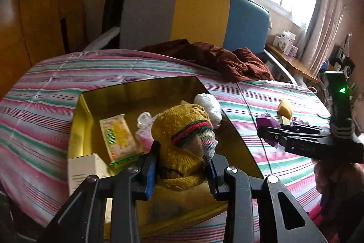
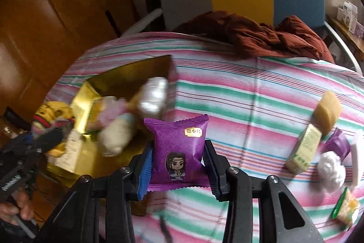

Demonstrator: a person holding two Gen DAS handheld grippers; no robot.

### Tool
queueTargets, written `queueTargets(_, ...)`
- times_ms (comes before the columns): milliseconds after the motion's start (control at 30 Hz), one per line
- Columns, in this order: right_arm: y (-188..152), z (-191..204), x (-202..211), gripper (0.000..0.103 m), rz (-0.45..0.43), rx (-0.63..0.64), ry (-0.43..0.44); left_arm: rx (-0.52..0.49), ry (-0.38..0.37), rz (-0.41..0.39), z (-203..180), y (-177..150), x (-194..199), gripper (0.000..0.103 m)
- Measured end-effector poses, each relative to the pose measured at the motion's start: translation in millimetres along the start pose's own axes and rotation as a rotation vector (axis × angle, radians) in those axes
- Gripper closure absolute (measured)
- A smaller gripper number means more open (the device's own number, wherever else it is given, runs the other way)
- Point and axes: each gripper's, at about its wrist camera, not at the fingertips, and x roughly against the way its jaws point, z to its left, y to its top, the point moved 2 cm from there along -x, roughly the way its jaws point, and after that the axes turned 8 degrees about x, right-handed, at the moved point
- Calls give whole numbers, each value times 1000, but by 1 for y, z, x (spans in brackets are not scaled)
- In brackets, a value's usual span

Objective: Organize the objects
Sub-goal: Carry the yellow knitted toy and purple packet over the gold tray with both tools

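Over the gold box [image 1: 84,111], in the left wrist view, a yellow knitted sock bundle [image 1: 182,129] is held by the left gripper [image 1: 182,165], fingers narrowed on its lower part. The bundle hangs above the box's near edge. Already inside the box are seen a green-yellow snack pack [image 1: 116,136], a white wad [image 1: 209,106], some clear plastic wrap [image 1: 144,118] and a white carton [image 1: 86,172] at the near corner. The box rests on the striped bed sheet [image 1: 45,88]. The right gripper [image 1: 270,133] is seen from the side, with purple showing between its fingers.

From the right wrist view, a purple snack packet [image 2: 178,152] is clamped upright by the right gripper [image 2: 178,167], fingers closed on both its sides, just right of the box [image 2: 86,95]. Loose items are left on the sheet at far right: a yellow block [image 2: 328,111], a pale green carton [image 2: 303,149], a white puff [image 2: 331,170]. The box contents are blurred.

Step judged: mid-task, both pieces being carried for dropping into the box. Next, the sock bundle is probably to be lowered into free space and released, then the packet brought left over the rim; care is needed to keep the two grippers apart.
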Motion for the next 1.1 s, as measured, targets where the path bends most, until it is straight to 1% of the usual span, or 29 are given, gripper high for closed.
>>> queueTargets(267,0,51,-3,61,-10,48,70,1,25,-29,15,-9,14,66)
queueTargets(467,-2,71,-11,61,8,63,98,-6,61,-49,29,-17,21,66)
queueTargets(600,-1,81,-15,61,16,76,103,17,69,-43,41,-21,22,66)
queueTargets(700,1,86,-19,61,21,80,101,54,58,-33,51,-22,21,66)
queueTargets(800,4,90,-21,61,21,89,100,77,63,-33,61,-22,20,66)
queueTargets(933,13,95,-24,61,18,108,93,126,61,-29,76,-18,19,66)
queueTargets(1100,28,95,-29,61,12,109,80,150,67,-35,86,-11,17,66)
